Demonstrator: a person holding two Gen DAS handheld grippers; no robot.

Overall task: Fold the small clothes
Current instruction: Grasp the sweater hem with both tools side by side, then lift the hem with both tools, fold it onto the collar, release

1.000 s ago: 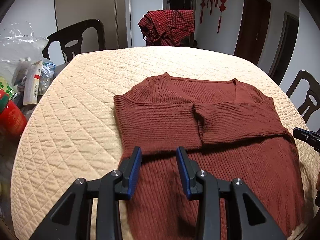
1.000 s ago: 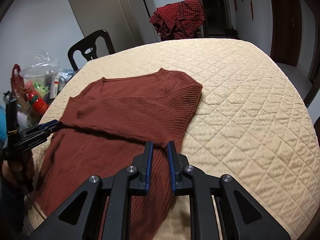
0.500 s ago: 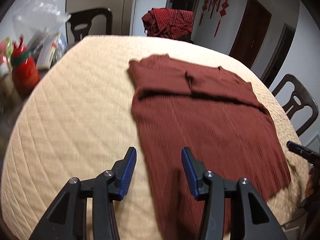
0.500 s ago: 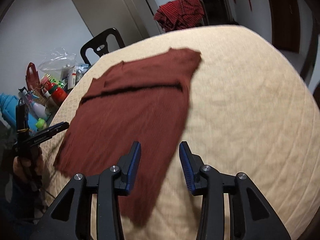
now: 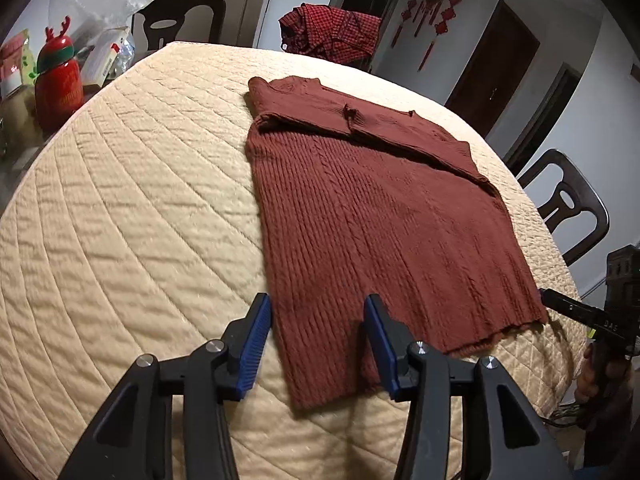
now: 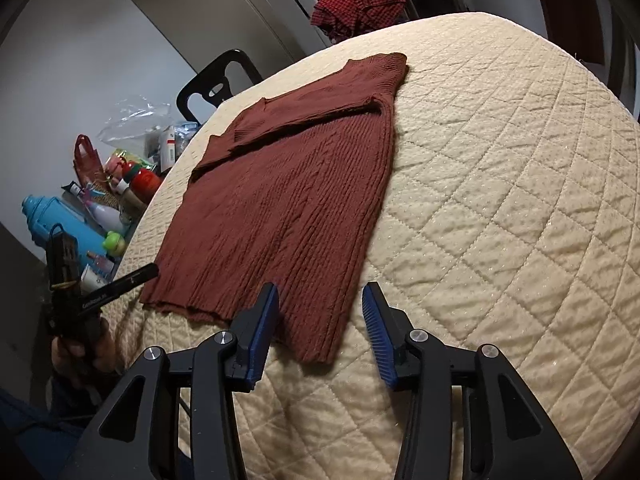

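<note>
A rust-red knitted sweater (image 5: 372,216) lies flat on the cream quilted table (image 5: 132,216), both sleeves folded across the chest at the far end. It also shows in the right wrist view (image 6: 288,200). My left gripper (image 5: 316,320) is open and empty, hovering over the sweater's near left hem corner. My right gripper (image 6: 320,312) is open and empty, hovering over the near right hem corner. Each gripper shows at the edge of the other's view: the right one (image 5: 576,314) and the left one (image 6: 120,286).
A red checked garment (image 5: 332,32) hangs on a chair beyond the table. Dark chairs (image 5: 568,208) stand around it. Left of the table sit a red reindeer jar (image 5: 58,80), a plastic bag, a blue bottle (image 6: 60,220) and small clutter.
Both grippers have pulled back from the folded sleeves to the sweater's near hem. The right gripper's jaws went from nearly shut to wide open. The sweater has not moved.
</note>
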